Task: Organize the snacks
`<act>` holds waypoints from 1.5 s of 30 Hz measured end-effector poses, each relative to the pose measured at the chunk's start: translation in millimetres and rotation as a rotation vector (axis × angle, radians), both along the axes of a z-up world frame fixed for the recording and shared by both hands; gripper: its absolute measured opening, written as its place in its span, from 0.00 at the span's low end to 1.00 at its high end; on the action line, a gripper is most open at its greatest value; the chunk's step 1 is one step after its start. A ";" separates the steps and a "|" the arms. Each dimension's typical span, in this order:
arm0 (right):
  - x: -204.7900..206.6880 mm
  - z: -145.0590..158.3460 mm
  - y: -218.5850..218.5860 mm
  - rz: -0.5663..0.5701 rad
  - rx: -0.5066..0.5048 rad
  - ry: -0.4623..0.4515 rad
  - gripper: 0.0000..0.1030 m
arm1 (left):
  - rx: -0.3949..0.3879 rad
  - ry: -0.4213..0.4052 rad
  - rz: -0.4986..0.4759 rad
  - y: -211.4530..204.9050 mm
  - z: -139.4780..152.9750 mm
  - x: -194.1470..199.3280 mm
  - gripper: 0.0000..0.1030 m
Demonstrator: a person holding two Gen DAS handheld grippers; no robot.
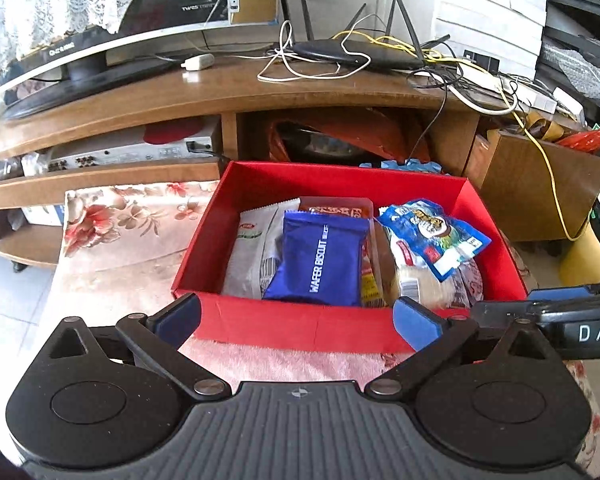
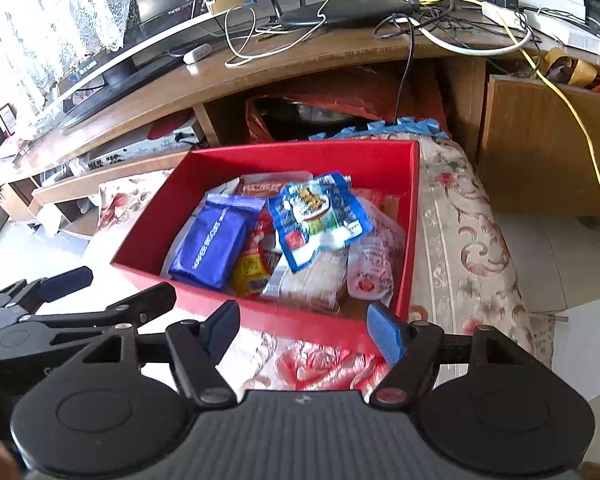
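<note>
A red box (image 1: 300,326) (image 2: 148,236) sits on a floral cloth and holds several snack packets. A dark blue wafer biscuit pack (image 1: 320,260) (image 2: 210,246) lies left of centre. A light blue packet (image 1: 436,234) (image 2: 320,218) lies on top at the right, over pale noodle packs (image 1: 420,280) (image 2: 316,276). A white packet (image 1: 256,248) lies at the left. My left gripper (image 1: 300,320) is open and empty, just in front of the box's near wall. My right gripper (image 2: 304,330) is open and empty, at the box's near right corner.
A wooden TV stand (image 1: 220,96) (image 2: 300,60) stands behind the box, with a TV (image 1: 100,20), a router (image 1: 360,54) and tangled cables on it. A wooden cabinet (image 1: 540,188) is at the right. The floral cloth (image 1: 120,232) (image 2: 468,232) extends around the box.
</note>
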State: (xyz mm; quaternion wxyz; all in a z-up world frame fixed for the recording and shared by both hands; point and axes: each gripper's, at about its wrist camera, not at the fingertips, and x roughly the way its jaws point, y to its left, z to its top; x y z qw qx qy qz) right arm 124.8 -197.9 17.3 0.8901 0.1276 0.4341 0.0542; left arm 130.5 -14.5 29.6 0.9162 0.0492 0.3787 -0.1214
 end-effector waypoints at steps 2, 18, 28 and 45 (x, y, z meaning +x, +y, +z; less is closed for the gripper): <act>-5.6 -0.9 0.9 0.001 0.003 0.002 0.76 | -0.003 0.002 -0.001 1.6 0.4 -4.3 1.00; -49.5 -2.0 13.4 0.033 0.004 0.009 0.76 | 0.022 0.046 0.040 12.5 2.7 -54.5 1.00; -85.7 -3.1 21.4 0.045 0.005 0.005 0.76 | 0.091 0.029 0.050 13.6 7.8 -88.4 1.00; -105.2 -9.9 29.1 0.067 -0.003 0.027 0.76 | 0.050 0.120 0.068 22.4 -3.6 -101.2 0.98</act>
